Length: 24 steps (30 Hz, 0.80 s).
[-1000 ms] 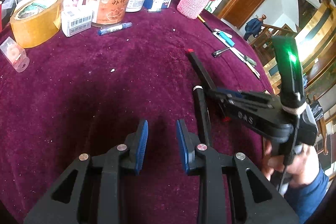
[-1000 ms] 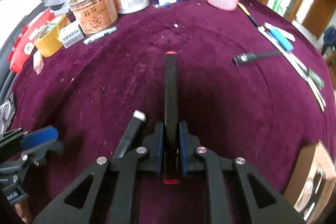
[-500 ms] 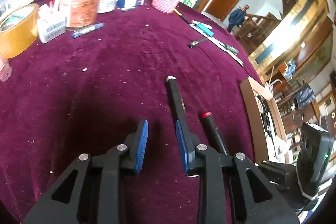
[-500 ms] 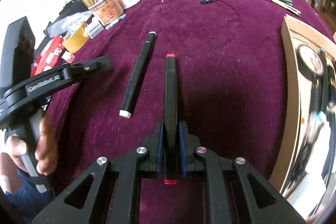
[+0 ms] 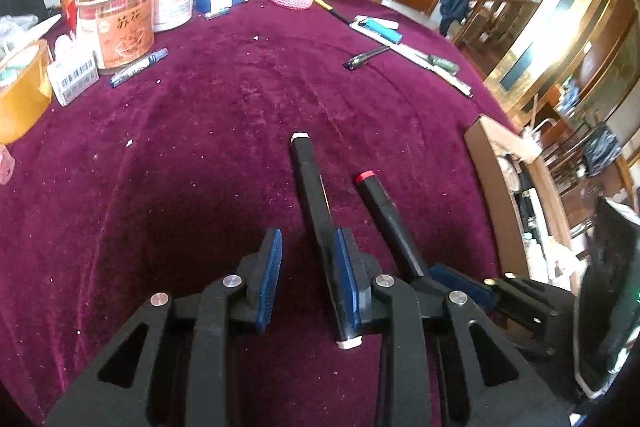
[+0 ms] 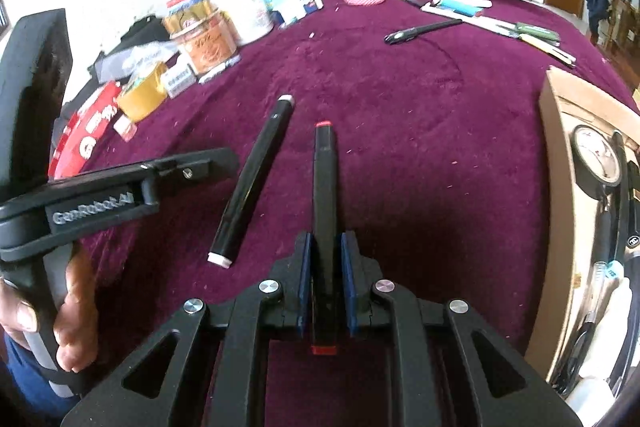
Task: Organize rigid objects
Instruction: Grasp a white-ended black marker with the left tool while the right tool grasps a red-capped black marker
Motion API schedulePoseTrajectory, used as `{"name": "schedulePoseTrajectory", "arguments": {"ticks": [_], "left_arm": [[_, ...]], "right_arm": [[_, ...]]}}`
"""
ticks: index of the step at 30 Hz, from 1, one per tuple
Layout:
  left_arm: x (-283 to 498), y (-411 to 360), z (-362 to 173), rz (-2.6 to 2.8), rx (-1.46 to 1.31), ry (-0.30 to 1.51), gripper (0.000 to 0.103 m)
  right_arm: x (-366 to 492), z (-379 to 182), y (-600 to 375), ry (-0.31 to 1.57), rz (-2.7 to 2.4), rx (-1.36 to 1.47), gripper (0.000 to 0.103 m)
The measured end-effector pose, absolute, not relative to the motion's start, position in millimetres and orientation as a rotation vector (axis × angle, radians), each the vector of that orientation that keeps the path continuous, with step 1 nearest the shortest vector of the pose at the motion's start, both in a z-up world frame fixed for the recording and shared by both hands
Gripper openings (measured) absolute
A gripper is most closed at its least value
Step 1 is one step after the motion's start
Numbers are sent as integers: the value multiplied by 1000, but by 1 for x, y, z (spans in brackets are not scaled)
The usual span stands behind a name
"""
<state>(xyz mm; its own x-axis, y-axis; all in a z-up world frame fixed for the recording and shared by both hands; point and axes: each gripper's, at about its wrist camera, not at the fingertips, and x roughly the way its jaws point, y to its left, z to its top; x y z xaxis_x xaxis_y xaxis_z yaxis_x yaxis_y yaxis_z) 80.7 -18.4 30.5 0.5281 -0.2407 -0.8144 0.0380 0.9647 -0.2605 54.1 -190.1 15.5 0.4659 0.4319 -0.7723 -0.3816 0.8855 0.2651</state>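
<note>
In my right wrist view, the far left shows my left hand (image 6: 60,307) wrapped round the grey handle of my left gripper (image 6: 192,167), whose black body reads "GenRobot.AI" in raised grey letters. Behind it, upper left, a red packet carries large white letters I cannot make out, and the round orange tin (image 6: 208,43) bears writing too blurred to read. In my left wrist view that tin (image 5: 116,27) shows Chinese characters on its side, and the small white box (image 5: 74,83) beside it has a barcode label.

The black marker with white end caps (image 6: 250,183) lies flat on the burgundy velvet tablecloth (image 6: 420,147), slanting from lower left to upper centre. Just right of it, nearly parallel and not touching, is the black marker with red end caps (image 6: 325,187), long and slim.

My right gripper (image 6: 325,279) is clamped on the red-capped marker, blue pads pressing its barrel near the rear cap, tip pointing up the frame.

In the left wrist view my left gripper (image 5: 308,279) stands apart with nothing between its pads; the white-capped marker (image 5: 316,219) lies alongside its right finger.

At the right edge sits a tan cardboard box (image 6: 560,187).
</note>
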Motion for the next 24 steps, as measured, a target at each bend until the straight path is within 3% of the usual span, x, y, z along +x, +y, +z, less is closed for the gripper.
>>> {"name": "schedulePoseTrajectory", "arguments": {"ticks": [6, 7, 8, 21, 24], "left_arm": [[98, -41, 19, -82, -110, 1047, 25], [99, -44, 17, -71, -95, 1051, 22], [99, -46, 16, -52, -75, 1040, 12], [19, -39, 19, -106, -83, 1042, 12], [21, -39, 19, -107, -92, 1036, 12]], "right_arm": [[50, 21, -202, 932, 526, 107, 13], [49, 20, -202, 935, 533, 103, 13], [49, 20, -202, 939, 542, 108, 13], [43, 17, -191, 954, 552, 57, 14], [45, 15, -189, 956, 531, 44, 24]]}}
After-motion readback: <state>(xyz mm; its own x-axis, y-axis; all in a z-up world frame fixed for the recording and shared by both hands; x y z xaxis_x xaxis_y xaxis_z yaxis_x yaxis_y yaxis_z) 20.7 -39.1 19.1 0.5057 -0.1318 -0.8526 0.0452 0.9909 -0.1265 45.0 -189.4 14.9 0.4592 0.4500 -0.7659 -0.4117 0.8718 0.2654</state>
